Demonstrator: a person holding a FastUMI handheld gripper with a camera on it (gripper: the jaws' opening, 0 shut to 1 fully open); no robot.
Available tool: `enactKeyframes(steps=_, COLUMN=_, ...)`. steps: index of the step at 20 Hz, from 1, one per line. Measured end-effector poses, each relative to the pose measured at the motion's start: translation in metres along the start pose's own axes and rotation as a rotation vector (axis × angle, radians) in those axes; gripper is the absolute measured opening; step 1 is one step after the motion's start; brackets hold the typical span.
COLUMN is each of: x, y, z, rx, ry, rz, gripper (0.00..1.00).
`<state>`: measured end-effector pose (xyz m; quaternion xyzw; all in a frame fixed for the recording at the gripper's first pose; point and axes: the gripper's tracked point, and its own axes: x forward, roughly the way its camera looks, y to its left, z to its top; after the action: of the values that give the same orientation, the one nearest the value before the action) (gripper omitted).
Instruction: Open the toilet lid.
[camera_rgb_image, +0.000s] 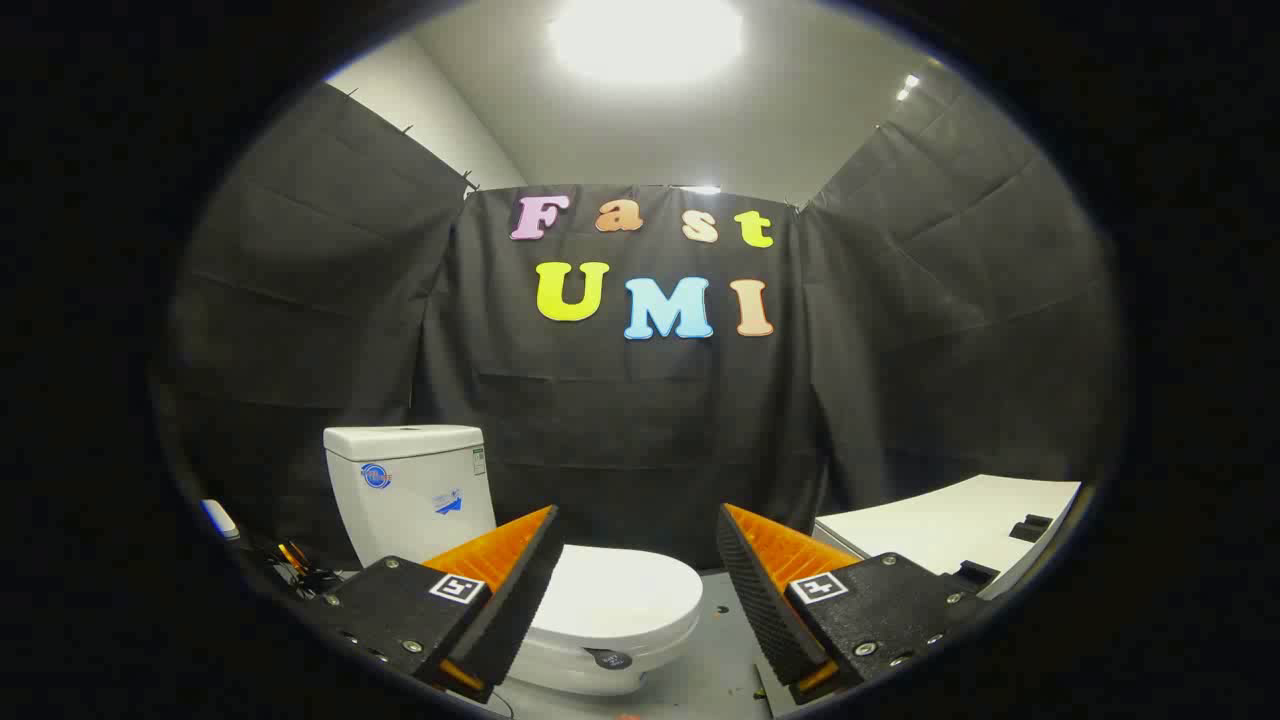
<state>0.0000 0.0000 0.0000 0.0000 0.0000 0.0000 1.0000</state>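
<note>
Your gripper (637, 590) stands wide open and holds nothing. The two ribbed black fingers (520, 590), orange on their outer faces, are spread well apart with clear air between them. That spread suits an approach, since nothing has been contacted yet.

The toilet (560, 600) sits ahead of you and low, offset to the left, so that your left finger covers part of the bowl. Its lid (620, 590) is down, lying flat on the seat, white and smooth, with its rounded front edge pointing toward the near right. The tank (405, 490) rises behind it on the far left, close against the black cloth wall (640, 420). With the hinge at the tank end, the free front edge is where the lid can be lifted, and it is the end nearest your fingers.

You hold the tool level and above the lid, well apart from it. I judge this to be the start of the task: the lid is untouched and the lifting not yet begun. The next move calls for lowering toward the front rim and getting a finger under its lip.

To the right stands a white surface (950, 525), near the right finger but not touching it. A tangle of small items (300, 565) lies on the floor at the far left; I cannot tell what they are.
</note>
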Motion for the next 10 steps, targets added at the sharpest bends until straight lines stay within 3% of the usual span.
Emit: enactKeyframes(steps=10, x=-0.0032, y=-0.002, z=0.002, rx=0.003, ry=-0.009, rz=-0.007, gripper=0.95)
